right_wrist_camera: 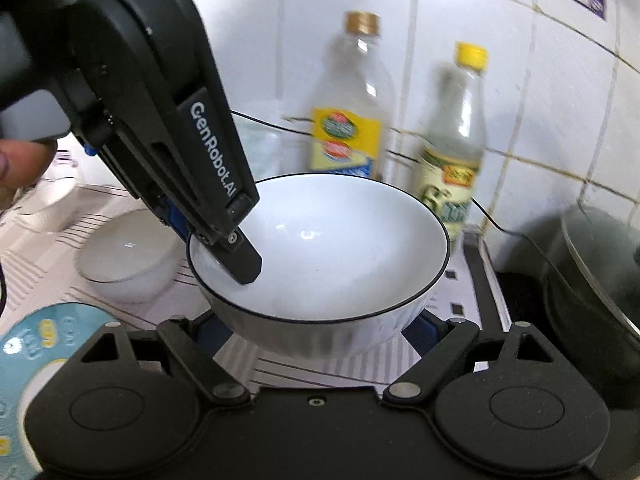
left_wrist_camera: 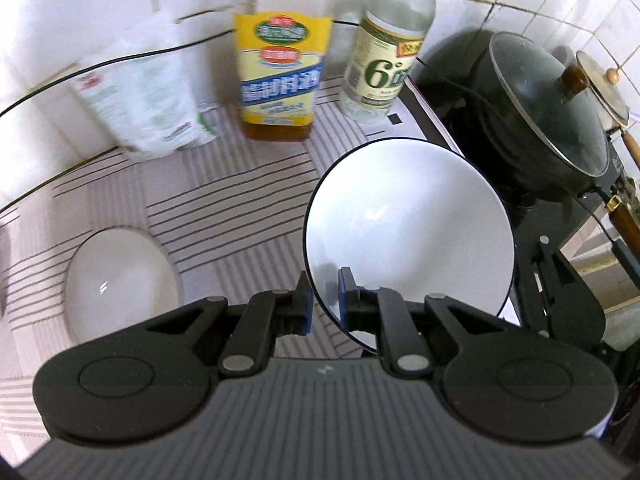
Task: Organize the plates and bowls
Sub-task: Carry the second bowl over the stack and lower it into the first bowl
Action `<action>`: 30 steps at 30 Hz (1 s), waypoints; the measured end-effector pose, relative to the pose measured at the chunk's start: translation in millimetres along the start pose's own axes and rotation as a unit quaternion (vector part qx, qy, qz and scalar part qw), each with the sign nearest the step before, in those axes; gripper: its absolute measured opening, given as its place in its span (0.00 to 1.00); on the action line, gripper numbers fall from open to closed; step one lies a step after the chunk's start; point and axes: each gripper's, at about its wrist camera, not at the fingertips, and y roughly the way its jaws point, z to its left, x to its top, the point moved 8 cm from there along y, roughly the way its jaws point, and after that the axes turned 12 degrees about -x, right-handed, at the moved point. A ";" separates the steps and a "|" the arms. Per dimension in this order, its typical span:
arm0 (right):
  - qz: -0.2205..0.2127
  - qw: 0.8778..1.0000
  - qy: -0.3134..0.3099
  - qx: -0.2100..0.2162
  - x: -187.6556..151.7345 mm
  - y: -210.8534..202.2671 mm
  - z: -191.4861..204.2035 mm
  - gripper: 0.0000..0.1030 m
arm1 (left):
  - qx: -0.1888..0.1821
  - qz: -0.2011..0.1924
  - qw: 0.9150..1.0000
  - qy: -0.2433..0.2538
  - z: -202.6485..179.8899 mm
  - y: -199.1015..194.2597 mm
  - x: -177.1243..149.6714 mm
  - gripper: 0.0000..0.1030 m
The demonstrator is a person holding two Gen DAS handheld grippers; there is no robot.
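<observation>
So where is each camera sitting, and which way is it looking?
Left wrist: sits on the left gripper, looking steeply down at the counter; its own jaws pinch the rim of the black-rimmed bowl.
Right wrist: sits on the right gripper, looking toward the tiled wall; its wide jaws flank the bowl, with a fingertip at the left edge.
Shared: the bowl, yellow-label bottle, green-label bottle, small white bowl.

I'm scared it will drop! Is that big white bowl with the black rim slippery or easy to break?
Probably both. The bowl looks glossy like glazed ceramic, so likely slippery and breakable. The left gripper pinches only its thin rim, so it might tilt; the right gripper flanks its base.
</observation>
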 end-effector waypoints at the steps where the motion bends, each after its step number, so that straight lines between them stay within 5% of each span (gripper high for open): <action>1: -0.002 1.000 -0.004 0.008 3.3 -4.4 4.3 0.89 | 0.002 -0.002 1.000 -0.002 2.4 -6.6 -2.4 0.11; 14: -0.032 0.990 -0.054 0.124 41.0 -24.4 69.8 0.89 | 0.034 -0.049 0.996 -0.062 64.5 -84.6 -35.6 0.11; 30: 0.033 0.970 -0.100 0.219 35.4 13.0 153.1 0.89 | 0.055 -0.017 0.987 -0.152 157.8 -77.5 -66.5 0.11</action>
